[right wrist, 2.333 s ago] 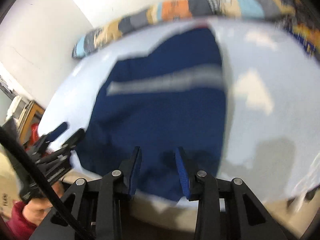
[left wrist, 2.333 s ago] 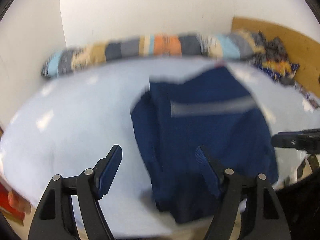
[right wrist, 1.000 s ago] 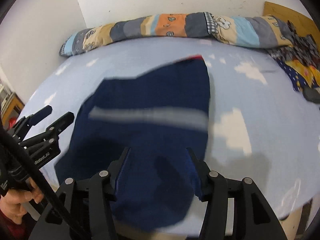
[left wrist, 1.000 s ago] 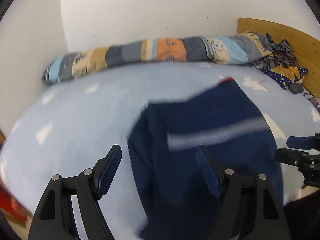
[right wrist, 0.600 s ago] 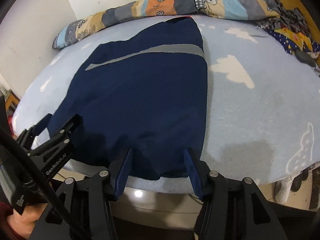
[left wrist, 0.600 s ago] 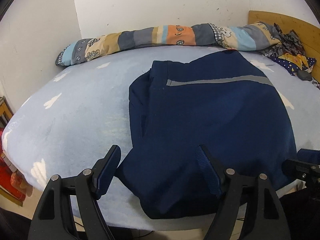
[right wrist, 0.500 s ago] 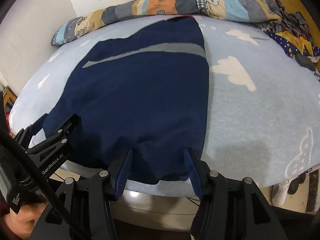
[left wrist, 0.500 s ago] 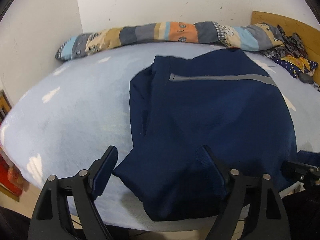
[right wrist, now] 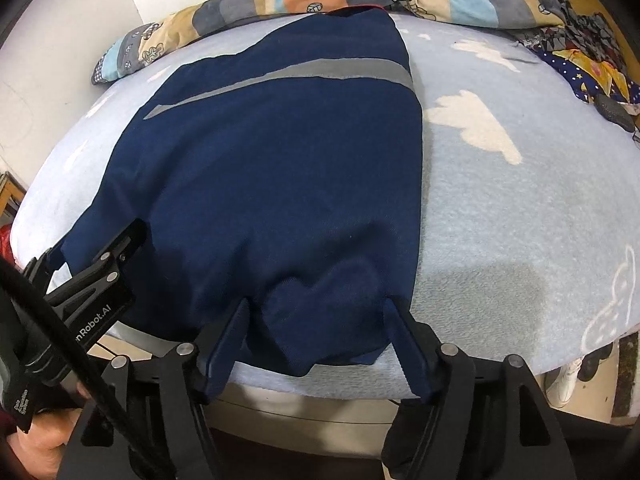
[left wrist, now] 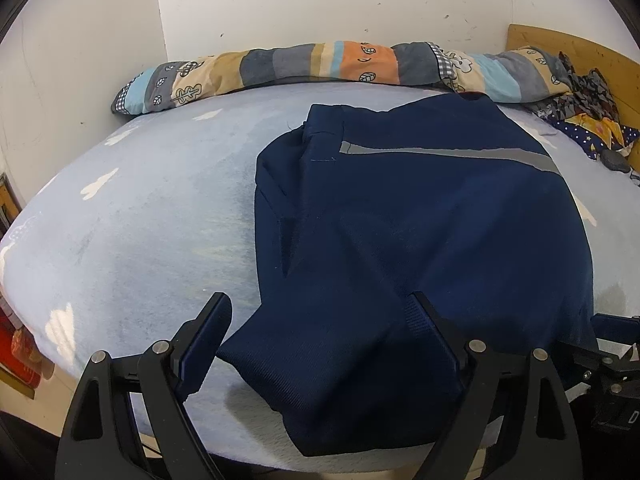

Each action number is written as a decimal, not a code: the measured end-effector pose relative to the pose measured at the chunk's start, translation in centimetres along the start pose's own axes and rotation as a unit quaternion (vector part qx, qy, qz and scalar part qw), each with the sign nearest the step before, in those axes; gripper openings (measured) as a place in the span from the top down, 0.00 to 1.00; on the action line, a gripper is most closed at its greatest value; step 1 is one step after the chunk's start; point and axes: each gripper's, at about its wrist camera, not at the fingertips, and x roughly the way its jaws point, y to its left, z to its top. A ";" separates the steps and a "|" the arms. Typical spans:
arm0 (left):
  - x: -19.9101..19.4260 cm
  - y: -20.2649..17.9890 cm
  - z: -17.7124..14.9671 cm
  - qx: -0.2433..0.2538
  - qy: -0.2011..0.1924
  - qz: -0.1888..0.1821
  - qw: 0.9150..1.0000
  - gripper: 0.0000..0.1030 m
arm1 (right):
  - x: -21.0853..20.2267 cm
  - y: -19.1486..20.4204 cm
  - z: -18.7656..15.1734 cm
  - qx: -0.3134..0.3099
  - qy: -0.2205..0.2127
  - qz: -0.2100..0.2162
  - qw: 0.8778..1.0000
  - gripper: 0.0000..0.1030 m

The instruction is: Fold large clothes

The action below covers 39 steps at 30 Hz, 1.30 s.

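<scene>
A navy garment (left wrist: 420, 232) with a grey stripe (left wrist: 448, 154) lies spread on the light blue bed (left wrist: 140, 208), its near hem at the bed's front edge. It also shows in the right wrist view (right wrist: 280, 168). My left gripper (left wrist: 320, 328) is open and empty, its jaws straddling the garment's near left corner. My right gripper (right wrist: 320, 332) is open and empty over the near right hem. The left gripper shows at the garment's left edge in the right wrist view (right wrist: 92, 256).
A long patchwork bolster (left wrist: 320, 64) lies along the wall at the bed's far side. Crumpled patterned clothes (right wrist: 580, 52) sit at the far right by a wooden headboard (left wrist: 568, 52). White shoes (right wrist: 568, 380) stand on the floor at right.
The garment went from swinging and blurred to lying flat on the bed. Both grippers lowered to its near hem, and the right jaws opened wider.
</scene>
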 end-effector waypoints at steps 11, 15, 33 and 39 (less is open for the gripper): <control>-1.2 0.2 0.3 -0.009 -0.008 -0.004 1.000 0.14 | -2.3 -0.2 0.4 0.005 -0.029 0.010 1.000 0.29; -2.6 0.1 1.1 -0.012 -0.025 -0.012 1.000 0.14 | -4.6 0.4 0.7 -0.007 -0.085 0.004 0.996 0.29; -10.2 0.4 1.4 0.033 -0.062 0.014 0.997 0.00 | -9.4 2.8 -1.6 -0.037 -0.191 -0.019 0.981 0.18; -11.2 -0.3 2.1 0.035 -0.071 0.025 0.997 0.00 | -10.7 3.5 -1.8 -0.053 -0.228 -0.040 0.971 0.17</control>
